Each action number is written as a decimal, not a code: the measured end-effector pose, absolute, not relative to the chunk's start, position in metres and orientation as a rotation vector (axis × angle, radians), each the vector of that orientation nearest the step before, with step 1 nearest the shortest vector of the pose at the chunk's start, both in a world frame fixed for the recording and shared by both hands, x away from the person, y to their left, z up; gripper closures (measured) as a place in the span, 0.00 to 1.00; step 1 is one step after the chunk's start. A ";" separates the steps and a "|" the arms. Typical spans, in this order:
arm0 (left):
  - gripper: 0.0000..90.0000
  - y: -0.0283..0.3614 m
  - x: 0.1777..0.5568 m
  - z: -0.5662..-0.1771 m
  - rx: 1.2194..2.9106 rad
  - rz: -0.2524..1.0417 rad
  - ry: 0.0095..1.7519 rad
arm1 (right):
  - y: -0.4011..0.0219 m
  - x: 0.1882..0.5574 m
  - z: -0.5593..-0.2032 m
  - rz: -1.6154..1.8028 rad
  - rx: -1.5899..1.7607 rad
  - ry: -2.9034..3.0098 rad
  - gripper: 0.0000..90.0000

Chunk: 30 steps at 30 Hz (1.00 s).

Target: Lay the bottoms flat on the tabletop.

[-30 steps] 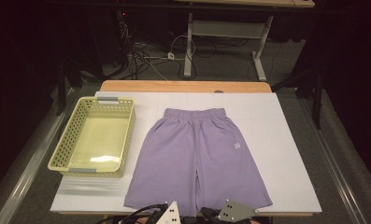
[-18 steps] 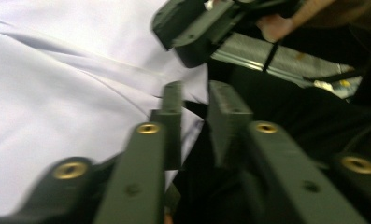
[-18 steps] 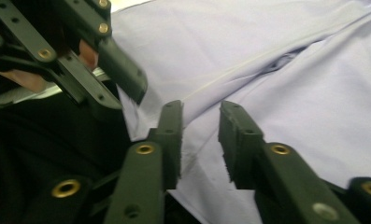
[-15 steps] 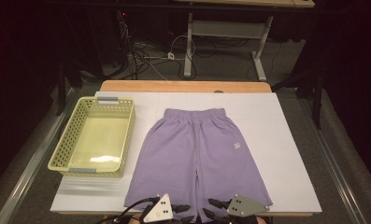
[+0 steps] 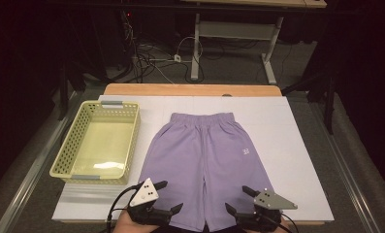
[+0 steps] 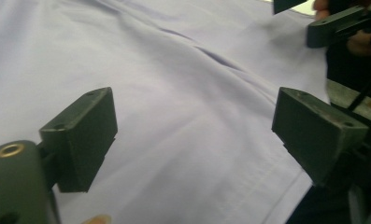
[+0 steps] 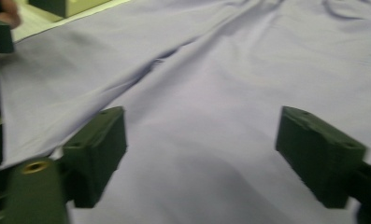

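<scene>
**Both claws poised at the leg hems of a pair of shorts**

The lilac shorts (image 5: 204,165) lie flat and face up at the middle of the white worktop (image 5: 301,145), waistband at twelve o'clock, leg hems at six o'clock by the near edge. A small pale logo sits on the leg toward three o'clock. Laid out this way, both hems face the person, probably so that each can be taken and the garment folded away from them.

The left claw (image 5: 164,196) hovers over the hem of the leg toward seven o'clock, jaws spread wide with nothing between them; its own view shows bare cloth across the gap (image 6: 192,140). The right claw (image 5: 236,199) stands likewise at five o'clock, jaws wide and empty over the other leg (image 7: 202,154). Whether either jaw tip touches the cloth cannot be told.

A yellow perforated basket (image 5: 64,160) rests at nine o'clock, just beside the shorts and apparently empty, a likely destination for the folded garment.

The person's hands are cut off by the lower frame edge. The right gripper view is blurred, and the logo's wording is too small to read.
</scene>
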<state>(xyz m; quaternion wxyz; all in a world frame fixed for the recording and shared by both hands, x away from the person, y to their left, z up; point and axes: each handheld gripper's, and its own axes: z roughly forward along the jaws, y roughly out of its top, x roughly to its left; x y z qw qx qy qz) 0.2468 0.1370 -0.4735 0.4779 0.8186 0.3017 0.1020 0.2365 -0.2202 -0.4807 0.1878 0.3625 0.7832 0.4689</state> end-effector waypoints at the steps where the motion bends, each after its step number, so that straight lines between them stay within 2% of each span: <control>1: 0.11 0.137 0.248 -0.473 1.999 0.250 0.753 | -0.223 0.237 -0.481 1.320 1.027 2.196 0.17; 3: 0.03 0.139 0.250 -0.473 1.995 0.253 0.752 | -0.227 0.238 -0.481 1.333 1.036 2.183 0.14; 8: 0.00 0.138 0.250 -0.471 1.997 0.267 0.745 | -0.231 0.240 -0.479 1.337 1.046 2.158 0.01; 22: 0.00 0.143 0.253 -0.473 2.003 0.300 0.779 | -0.219 0.245 -0.475 1.338 1.032 2.126 0.00; 30: 0.00 0.160 0.244 -0.478 2.013 0.346 0.843 | -0.204 0.258 -0.472 1.351 0.983 2.147 0.00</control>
